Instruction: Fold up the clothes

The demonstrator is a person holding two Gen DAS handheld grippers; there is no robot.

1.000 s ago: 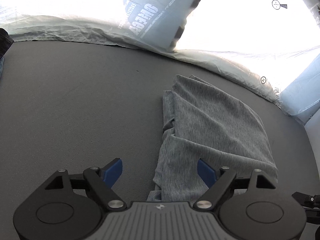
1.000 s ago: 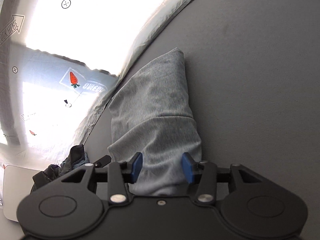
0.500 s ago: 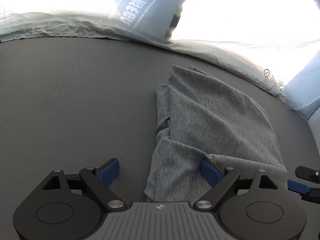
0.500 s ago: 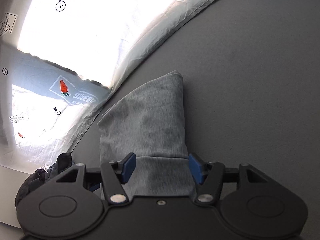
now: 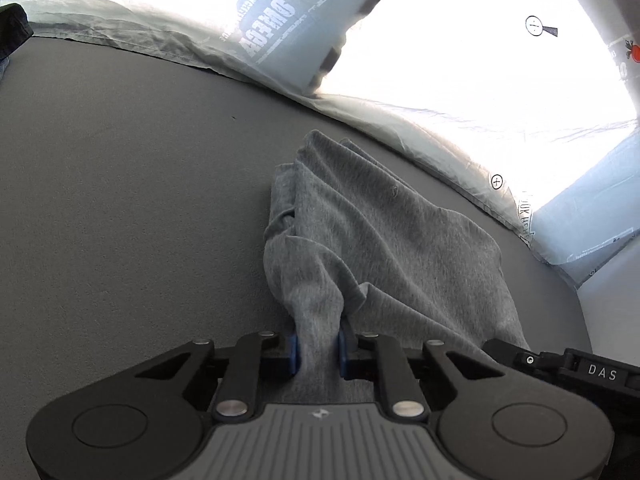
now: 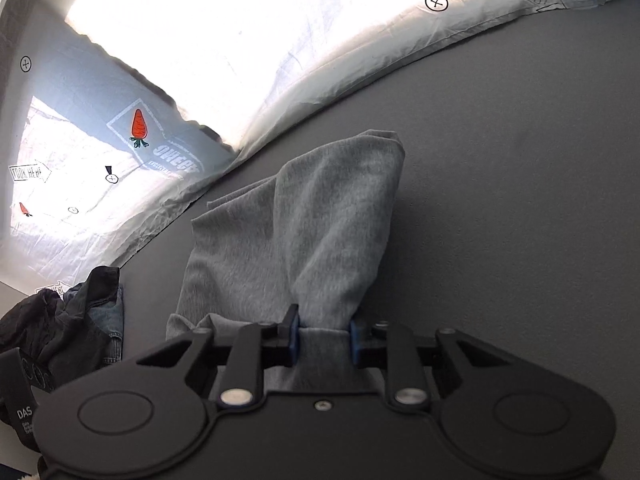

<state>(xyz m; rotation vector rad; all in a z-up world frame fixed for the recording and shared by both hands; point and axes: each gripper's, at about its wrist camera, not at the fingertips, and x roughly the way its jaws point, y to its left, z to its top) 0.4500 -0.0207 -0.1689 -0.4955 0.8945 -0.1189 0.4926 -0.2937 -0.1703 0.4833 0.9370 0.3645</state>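
Both tongs are closing on the grey garment (image 5: 384,240): the left tongs (image 5: 318,350) pinch a bunched ridge of its near edge, and the right tongs (image 6: 324,340) pinch another gathered part of it. It lies folded on the dark grey table (image 5: 120,200), stretching toward 12 o'clock. Dark clothes (image 6: 60,320) are heaped at 9 o'clock in the right view.

The grey garment (image 5: 384,240) was a soft, matt heathered knit, finely ribbed and creased. The bench (image 5: 120,200) carried a matt dark grey, smooth felt-like cover. The backdrop sheet (image 6: 360,72) looked a thin, wrinkled, printed fabric. The left tongs (image 5: 318,350) were matt black plastic with blue pads (image 5: 294,352) and shiny metal rivets (image 5: 230,406).
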